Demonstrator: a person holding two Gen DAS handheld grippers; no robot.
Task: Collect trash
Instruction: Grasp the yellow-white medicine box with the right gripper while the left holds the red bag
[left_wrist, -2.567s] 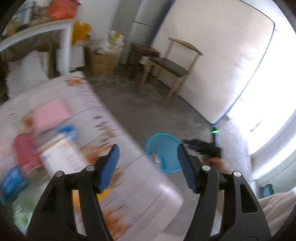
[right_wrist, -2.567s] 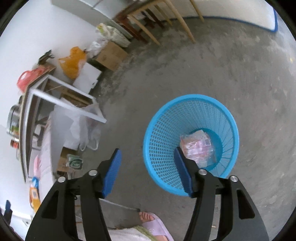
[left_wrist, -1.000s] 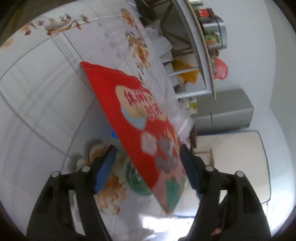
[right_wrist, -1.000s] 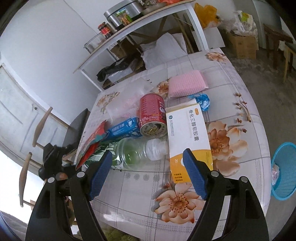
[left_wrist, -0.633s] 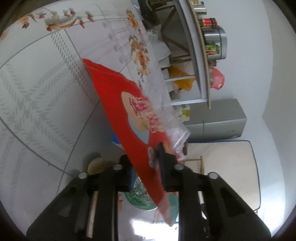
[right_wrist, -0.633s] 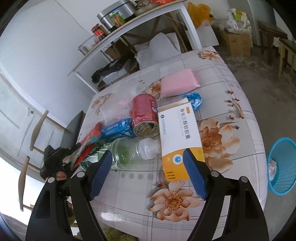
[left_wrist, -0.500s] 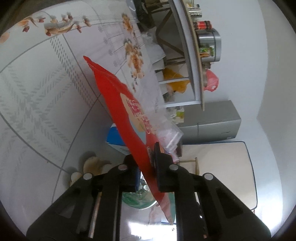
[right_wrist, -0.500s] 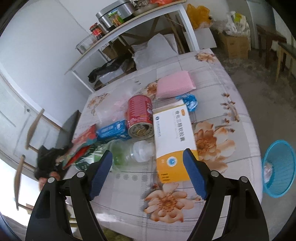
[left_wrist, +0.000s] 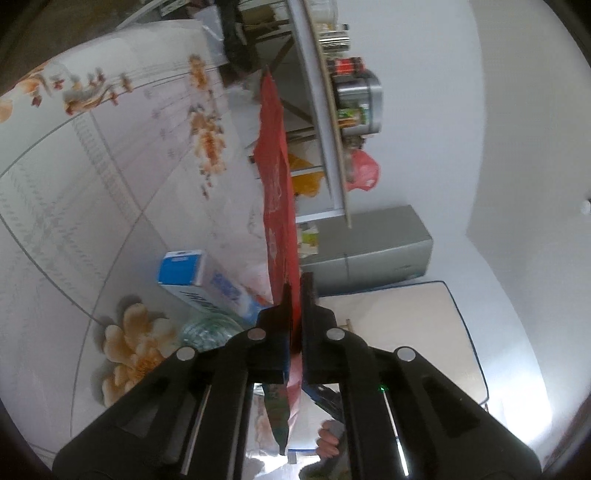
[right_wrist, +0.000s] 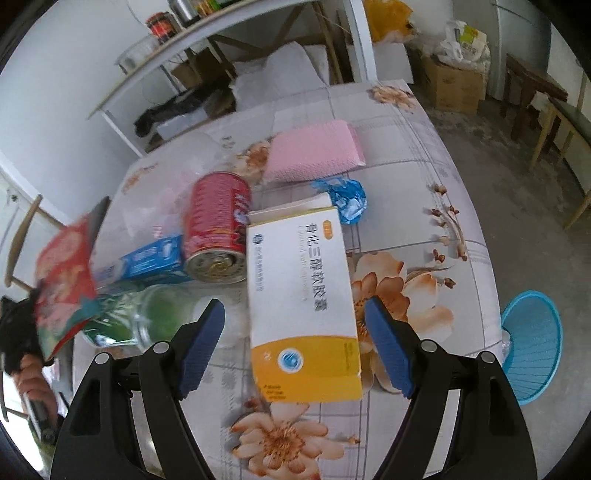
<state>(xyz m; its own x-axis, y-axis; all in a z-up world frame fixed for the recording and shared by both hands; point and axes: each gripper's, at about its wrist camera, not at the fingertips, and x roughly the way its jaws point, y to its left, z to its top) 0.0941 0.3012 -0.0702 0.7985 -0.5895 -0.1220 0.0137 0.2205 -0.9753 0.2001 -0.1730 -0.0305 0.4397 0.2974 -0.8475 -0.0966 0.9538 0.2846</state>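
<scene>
left claw (left_wrist: 294, 295): black plastic arms are spreading toward the lower frame edge, each showing two round silver screw heads.
left claw fingers (left_wrist: 308, 291): they are showing as thin dark slabs at the frame's centre.
left claw light: a small green dot is glowing on the right arm, lower right of centre.
right claw (right_wrist: 295, 347): black arms are carrying silver screws at the joints.
right claw pads (right_wrist: 388, 354): they are showing blue, ribbed and wedge-shaped.
</scene>
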